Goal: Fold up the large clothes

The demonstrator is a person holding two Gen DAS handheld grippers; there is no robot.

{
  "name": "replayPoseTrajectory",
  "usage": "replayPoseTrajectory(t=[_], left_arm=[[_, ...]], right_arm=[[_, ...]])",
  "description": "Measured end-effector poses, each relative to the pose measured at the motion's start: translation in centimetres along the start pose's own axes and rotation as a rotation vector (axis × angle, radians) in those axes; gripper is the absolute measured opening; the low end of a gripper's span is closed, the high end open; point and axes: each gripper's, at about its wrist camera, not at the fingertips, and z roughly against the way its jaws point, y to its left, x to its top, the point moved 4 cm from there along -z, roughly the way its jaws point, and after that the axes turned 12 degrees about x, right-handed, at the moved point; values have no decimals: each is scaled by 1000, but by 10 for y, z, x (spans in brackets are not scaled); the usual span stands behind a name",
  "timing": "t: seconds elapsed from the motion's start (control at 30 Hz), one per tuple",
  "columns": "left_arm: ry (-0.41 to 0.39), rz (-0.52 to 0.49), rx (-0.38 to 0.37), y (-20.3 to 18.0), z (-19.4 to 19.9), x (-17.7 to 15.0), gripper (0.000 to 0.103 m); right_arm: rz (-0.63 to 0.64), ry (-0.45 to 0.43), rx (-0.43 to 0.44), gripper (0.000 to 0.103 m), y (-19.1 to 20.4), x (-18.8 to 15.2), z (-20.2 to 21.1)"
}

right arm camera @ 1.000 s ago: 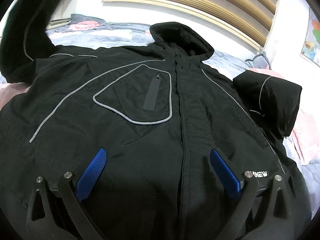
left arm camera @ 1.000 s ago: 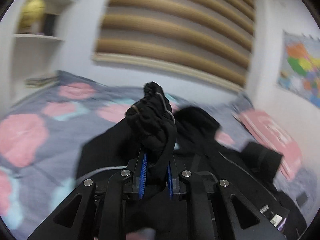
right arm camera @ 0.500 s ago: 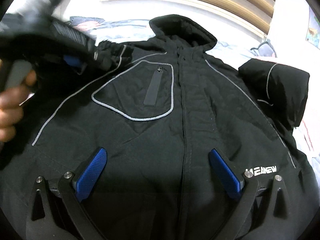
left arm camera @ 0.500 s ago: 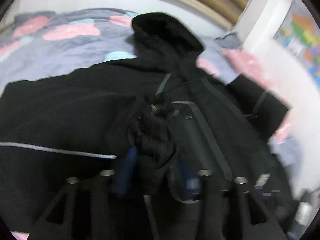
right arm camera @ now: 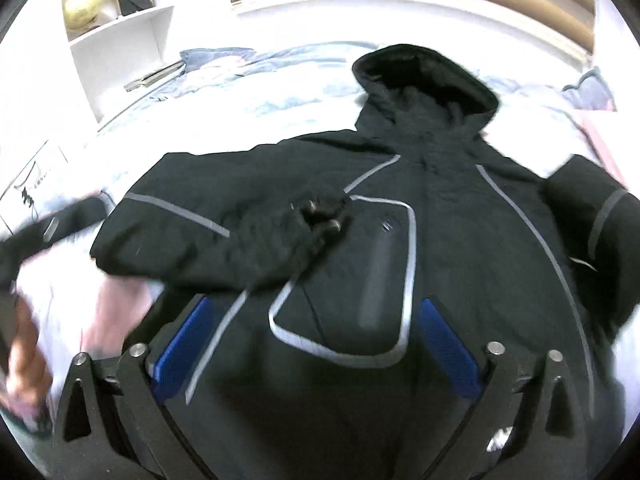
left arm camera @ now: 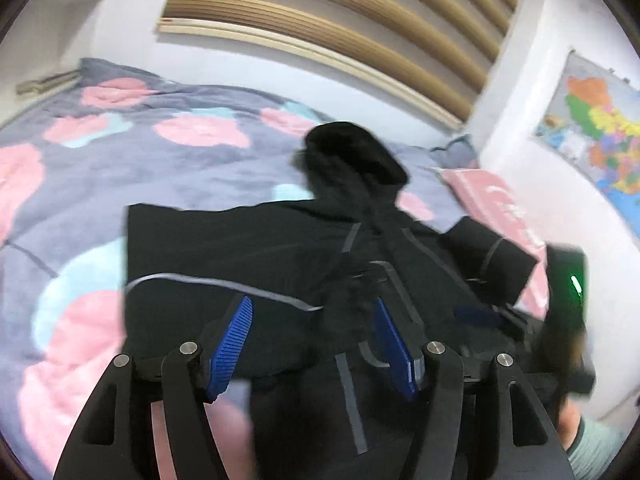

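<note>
the left gripper (left arm camera: 312,344) has just let go of the black hooded padded jacket (right arm camera: 460,240) on the floral grey-and-pink bedspread (left arm camera: 120,152); its sleeve cuff (right arm camera: 320,212) now lies across the jacket's chest, first fold done. both the left and the right gripper (right arm camera: 316,344) stand wide, empty.

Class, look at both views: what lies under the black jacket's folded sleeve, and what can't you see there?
The folded sleeve lies across the jacket chest, its cuff touching the grey-piped chest pocket. Its outer end overhangs the floral bedspread. The chest fabric beneath the sleeve is hidden.
</note>
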Motion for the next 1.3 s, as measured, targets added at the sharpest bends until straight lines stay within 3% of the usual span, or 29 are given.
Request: replayPoseTrajectory(t=[0.13, 0.27, 0.33, 0.37, 0.47, 0.7, 0.93, 1.1, 1.3], left_arm=[[16, 9, 55, 24, 1, -7, 65], [33, 35, 97, 46, 1, -12, 65], [42, 45, 113, 52, -3, -12, 65], [45, 49, 115, 53, -4, -12, 65], [43, 46, 133, 52, -6, -8, 65], [3, 40, 129, 30, -4, 16, 65], [7, -16, 83, -28, -24, 40, 65], [85, -70, 64, -72, -69, 35, 65], [247, -145, 101, -108, -141, -6, 65]], right_arm=[[-189, 78, 112, 92, -26, 13, -46], [-325, 79, 229, 90, -35, 23, -80], [-297, 69, 253, 70, -27, 29, -85], [-270, 72, 219, 48, -22, 32, -84], [-223, 20, 205, 34, -14, 39, -66], [-125, -121, 146, 31, -28, 64, 15], [-72, -244, -86, 31, -101, 86, 102], [-76, -188, -231, 31, -166, 73, 115], [-106, -11, -309, 32, -219, 27, 60]])
